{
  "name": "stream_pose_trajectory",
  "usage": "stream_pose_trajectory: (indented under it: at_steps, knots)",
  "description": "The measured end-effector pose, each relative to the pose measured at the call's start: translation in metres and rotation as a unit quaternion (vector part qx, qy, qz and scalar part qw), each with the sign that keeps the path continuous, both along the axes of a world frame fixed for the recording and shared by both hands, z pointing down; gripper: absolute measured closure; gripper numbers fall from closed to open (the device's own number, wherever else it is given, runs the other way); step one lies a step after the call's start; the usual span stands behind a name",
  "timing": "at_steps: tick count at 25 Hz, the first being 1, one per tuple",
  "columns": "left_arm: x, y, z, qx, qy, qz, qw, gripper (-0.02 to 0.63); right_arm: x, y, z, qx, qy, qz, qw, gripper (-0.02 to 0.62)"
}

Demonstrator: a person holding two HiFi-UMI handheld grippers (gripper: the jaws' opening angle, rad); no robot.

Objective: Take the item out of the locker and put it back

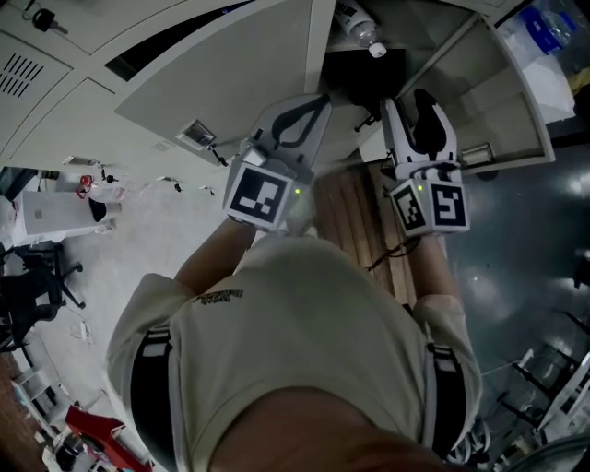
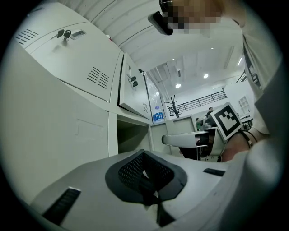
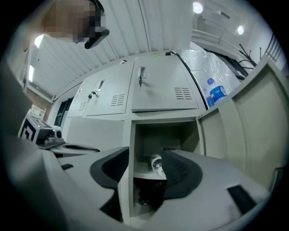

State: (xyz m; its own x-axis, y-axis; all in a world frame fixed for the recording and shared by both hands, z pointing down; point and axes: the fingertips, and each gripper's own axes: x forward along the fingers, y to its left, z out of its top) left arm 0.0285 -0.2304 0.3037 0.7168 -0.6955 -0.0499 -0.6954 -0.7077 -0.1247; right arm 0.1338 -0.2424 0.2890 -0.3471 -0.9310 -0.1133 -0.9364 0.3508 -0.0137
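Bottle (image 3: 156,162) lies on its side on a shelf (image 3: 141,168) inside the open locker (image 3: 165,131). It is see-through plastic with a small white cap. The cap end points out at the front edge of the shelf. In the head view the same bottle (image 1: 358,25) shows at the top, near the locker's back, with its white cap turned to the person. Something dark (image 3: 151,196) sits under the shelf, but it is too dim to tell what it is.

The right gripper (image 3: 146,173) is held up in front of the locker. Its fingers (image 3: 180,169) are apart and hold nothing. The bottle shows in the gap between them, but farther back, and the fingers do not touch it. The locker door (image 3: 253,126) swings open on the right side.

The left gripper (image 2: 149,182) is off to the left, by the closed grey locker fronts (image 2: 67,58). Its fingers are pressed together with nothing in them. In the head view the left gripper (image 1: 300,115) and the right gripper (image 1: 410,115) are side by side, a little apart.
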Motion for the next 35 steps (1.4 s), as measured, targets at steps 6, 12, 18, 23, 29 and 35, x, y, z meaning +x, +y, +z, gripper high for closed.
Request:
stream_pose_trajectory:
  at_steps: [6,12,18,23,29,35]
  knots:
    - [0.014,-0.025,-0.011,0.021,-0.002,-0.007,0.9997,0.594,-0.002,-0.048,-0.010,0.006,0.029,0.008,1.000,0.282]
    - [0.031,-0.053,-0.022,0.034,0.015,-0.006,0.9993,0.594,-0.017,-0.097,-0.001,-0.023,0.057,0.003,0.998,0.242]
    - [0.043,-0.074,-0.012,0.017,0.016,-0.005,0.9997,0.594,-0.020,-0.143,0.023,-0.072,0.074,0.008,0.995,0.198]
    - [0.048,-0.082,0.008,-0.006,0.015,-0.008,0.9998,0.594,-0.017,-0.164,0.045,-0.106,0.098,0.019,0.989,0.198]
    - [0.046,-0.092,0.021,-0.020,0.016,-0.009,0.9996,0.594,-0.018,-0.183,0.074,-0.141,0.108,0.016,0.984,0.198]
    - [0.045,-0.096,0.032,-0.030,0.009,-0.008,0.9995,0.594,-0.018,-0.191,0.087,-0.155,0.094,0.022,0.983,0.299]
